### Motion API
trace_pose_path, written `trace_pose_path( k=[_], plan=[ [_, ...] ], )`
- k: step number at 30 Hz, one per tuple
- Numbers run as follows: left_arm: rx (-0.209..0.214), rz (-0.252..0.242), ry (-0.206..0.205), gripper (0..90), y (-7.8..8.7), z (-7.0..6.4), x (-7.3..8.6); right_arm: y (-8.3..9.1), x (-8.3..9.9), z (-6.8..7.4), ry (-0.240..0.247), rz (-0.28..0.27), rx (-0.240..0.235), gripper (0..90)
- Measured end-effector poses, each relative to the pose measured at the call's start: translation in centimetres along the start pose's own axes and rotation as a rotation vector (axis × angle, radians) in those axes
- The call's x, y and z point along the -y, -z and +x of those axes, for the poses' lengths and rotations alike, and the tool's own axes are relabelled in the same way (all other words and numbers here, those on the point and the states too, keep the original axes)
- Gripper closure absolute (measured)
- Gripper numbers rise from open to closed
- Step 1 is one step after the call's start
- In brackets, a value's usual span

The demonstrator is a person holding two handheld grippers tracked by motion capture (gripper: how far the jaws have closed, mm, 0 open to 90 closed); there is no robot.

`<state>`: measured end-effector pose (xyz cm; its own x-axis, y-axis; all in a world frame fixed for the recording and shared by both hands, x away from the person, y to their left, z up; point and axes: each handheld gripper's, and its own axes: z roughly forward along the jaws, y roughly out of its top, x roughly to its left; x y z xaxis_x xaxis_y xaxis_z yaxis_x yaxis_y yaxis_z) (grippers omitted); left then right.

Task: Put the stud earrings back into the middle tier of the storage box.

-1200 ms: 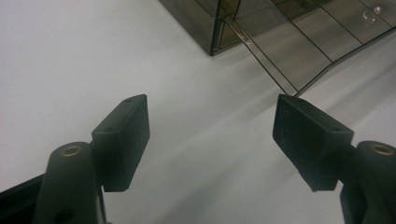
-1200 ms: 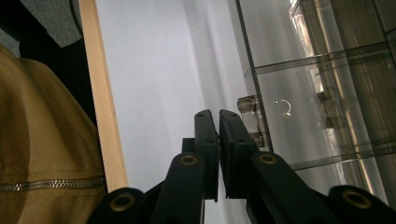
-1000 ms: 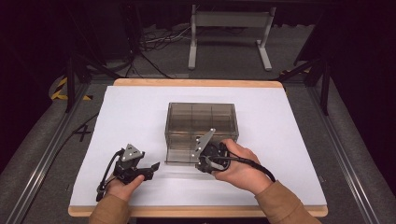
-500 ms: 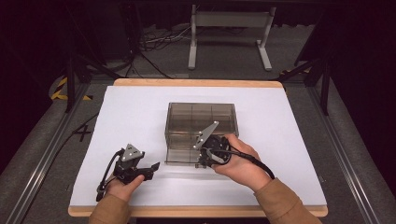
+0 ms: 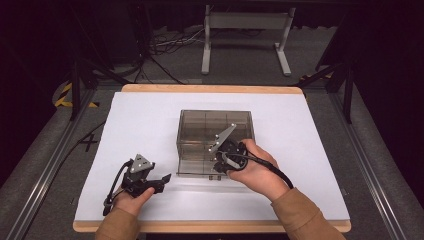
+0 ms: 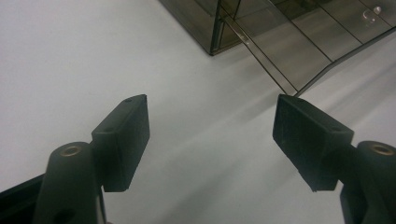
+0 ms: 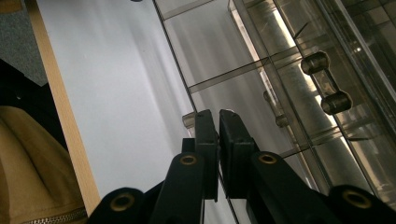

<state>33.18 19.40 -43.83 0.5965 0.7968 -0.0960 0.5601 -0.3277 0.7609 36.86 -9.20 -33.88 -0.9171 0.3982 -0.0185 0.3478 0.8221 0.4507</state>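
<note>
The smoky clear drawer box [image 5: 215, 135] stands at the middle of the white desk [image 5: 130, 125], and its lower drawer [image 7: 219, 70] is pulled out toward the near edge. Our right tool [image 5: 220, 162] is at the 6 o'clock side of the box, with the jaws pressed narrow on the drawer's front knob [image 7: 189, 120], as far as we can see. The upper drawer's bar handle [image 7: 327, 83] is free at 2 o'clock of it. Our left tool [image 5: 152, 184] rests wide and empty at 8 o'clock, apart from the box. We judge the risk is slipping: the knob is small and smooth, so a crooked pull may lose it, or drag the light, unheld box.
</note>
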Motion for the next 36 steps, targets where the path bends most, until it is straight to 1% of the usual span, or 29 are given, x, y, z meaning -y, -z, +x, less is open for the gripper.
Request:
trace_pose_path(
  k=[8,9,11,18,25,26,36],
  plan=[
    [0.001,0.000,-0.001,27.9,0.0,0.0,0.0,-0.2,-0.1,-0.5,-0.023,0.005,0.011,86.4],
    [0.001,0.000,-0.001,27.9,0.0,0.0,0.0,-0.1,-0.1,-0.6,-0.034,0.000,0.014,86.4],
    [0.000,0.000,-0.002,27.9,0.0,0.0,0.0,-0.1,-0.1,-0.7,-0.040,-0.001,0.019,86.4],
    [0.001,0.001,-0.002,28.0,0.0,0.0,0.0,-0.1,-0.2,-1.1,-0.046,0.000,0.030,86.4],
    [0.002,-0.001,0.000,27.9,0.0,0.0,0.0,-0.4,-0.3,-1.2,-0.052,0.012,0.031,86.4],
    [0.002,-0.001,0.000,27.9,0.0,0.0,0.0,-0.6,-0.3,-1.3,-0.052,0.022,0.031,86.4],
    [0.002,0.000,-0.001,27.9,0.0,0.0,0.0,-1.6,-0.4,-1.4,-0.053,0.061,0.025,86.4]
  ],
)
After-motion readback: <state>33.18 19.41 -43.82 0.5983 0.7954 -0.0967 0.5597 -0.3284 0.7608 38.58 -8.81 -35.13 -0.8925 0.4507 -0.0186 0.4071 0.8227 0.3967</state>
